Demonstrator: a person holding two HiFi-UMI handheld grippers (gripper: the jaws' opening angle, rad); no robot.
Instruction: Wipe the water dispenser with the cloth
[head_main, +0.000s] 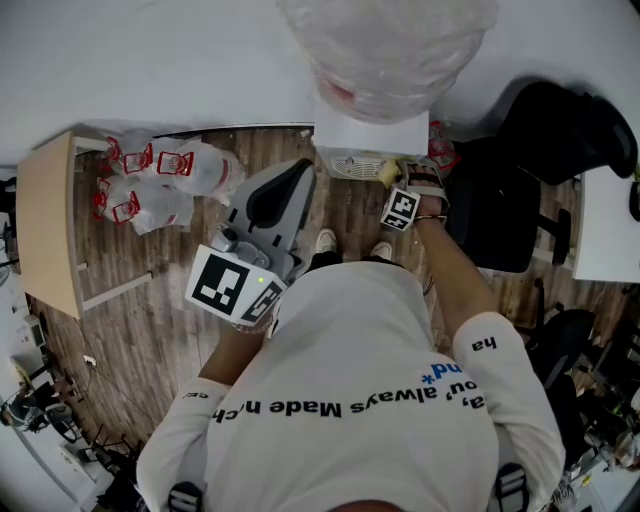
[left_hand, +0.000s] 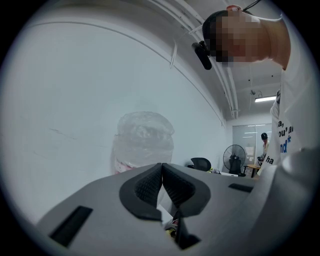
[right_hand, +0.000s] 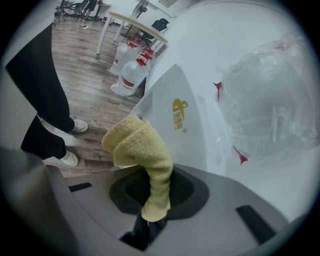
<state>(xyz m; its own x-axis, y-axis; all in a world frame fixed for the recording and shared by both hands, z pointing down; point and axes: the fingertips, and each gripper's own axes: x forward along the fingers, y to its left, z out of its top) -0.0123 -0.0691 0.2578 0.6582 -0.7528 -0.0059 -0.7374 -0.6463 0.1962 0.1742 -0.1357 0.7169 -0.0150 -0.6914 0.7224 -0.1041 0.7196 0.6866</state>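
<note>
1. While I look down past my own chest in the head view, the water dispenser (head_main: 372, 132) stands at twelve o'clock against the white wall. Its bottle (head_main: 385, 45) on top is wrapped in clear plastic.
   - My left gripper (head_main: 298, 170) is at eleven o'clock from my chest. It points toward the dispenser but is apart from it.
   - My right gripper (head_main: 402, 180) is at one o'clock, low at the dispenser's front. The yellow cloth (head_main: 388, 172) is bunched at its tip, just beside the drip grille (head_main: 352, 166). I can't tell whether the cloth touches the dispenser.
   - Water jugs (head_main: 150, 180) with red handles lie on the wooden floor at ten o'clock, next to a light table (head_main: 45, 215).
   - A black office chair (head_main: 505, 200) sits at two o'clock.

2. In the left gripper view, my jaws are pressed together, ribbed pads meeting, with nothing between them. Beyond them at twelve o'clock is the wrapped bottle against the wall. A fan (left_hand: 234, 157) stands far off at three o'clock.

3. In the right gripper view, my jaws are clenched on the cloth. It rises out of them and folds over toward ten o'clock. The dispenser's white side, with a gold logo, is at twelve o'clock just behind the cloth. The bottle is at two o'clock and the jugs are at eleven.
</note>
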